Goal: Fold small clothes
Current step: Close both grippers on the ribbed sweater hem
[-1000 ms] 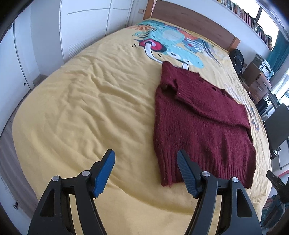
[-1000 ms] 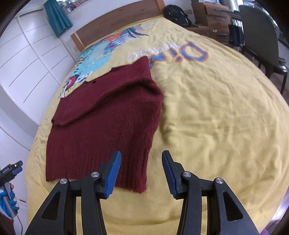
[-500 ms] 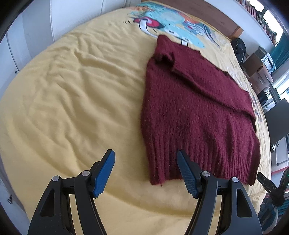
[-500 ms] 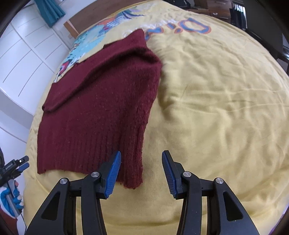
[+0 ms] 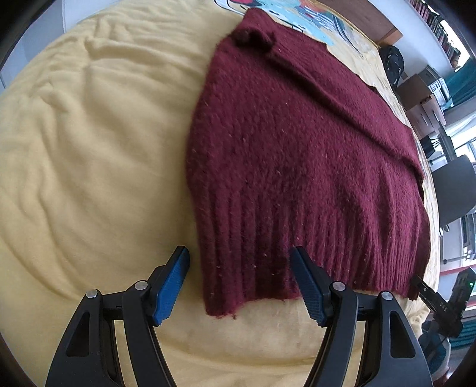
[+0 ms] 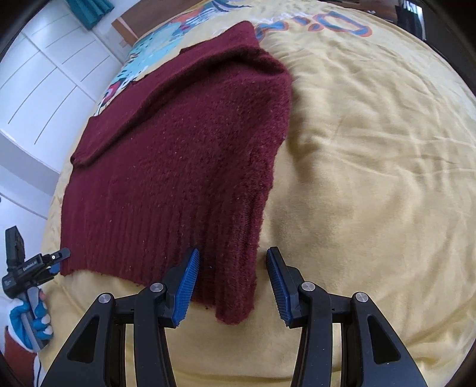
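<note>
A dark red knitted sweater [image 5: 297, 154] lies flat on the yellow bedspread [image 5: 89, 148], sleeves folded in, ribbed hem nearest me. My left gripper [image 5: 241, 282] is open, its jaws straddling the hem's left corner just above the cloth. In the right wrist view the sweater [image 6: 178, 166] fills the left half, and my right gripper [image 6: 233, 282] is open with its jaws on either side of the hem's right corner. Neither gripper holds anything.
The bedspread [image 6: 372, 178] has a printed cartoon and letters near the wooden headboard [image 6: 142, 15]. White wardrobes [image 6: 44, 74] stand on one side. A chair [image 5: 455, 190], boxes and a dark bag [image 5: 392, 62] stand past the bed's other side.
Both grippers have moved forward and down to the sweater's hem. Each pair of open jaws now brackets a hem corner. The sweater has not moved.
</note>
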